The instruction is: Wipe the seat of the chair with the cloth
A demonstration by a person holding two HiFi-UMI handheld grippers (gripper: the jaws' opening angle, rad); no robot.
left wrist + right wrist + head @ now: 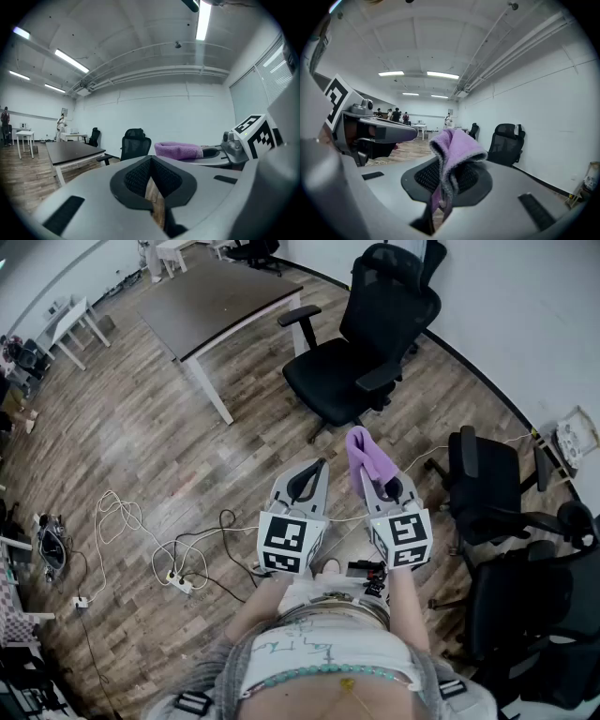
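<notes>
A black office chair (361, 352) stands on the wood floor ahead of me, its seat (328, 381) bare and facing me. Both grippers are held up side by side at waist height, well short of the chair. My right gripper (382, 486) is shut on a purple cloth (361, 454) that sticks up from its jaws; in the right gripper view the cloth (454, 145) drapes over the closed pads. My left gripper (312, 474) is shut with nothing in it, its pads (161, 180) pressed together. The left gripper view also shows the chair (136, 143) and the cloth (178, 150).
A dark table (211, 301) with white legs stands left of the chair. Two more black chairs (487, 484) crowd the right side by the white wall. Cables and a power strip (178, 577) lie on the floor at left. Several people (396, 114) stand far off.
</notes>
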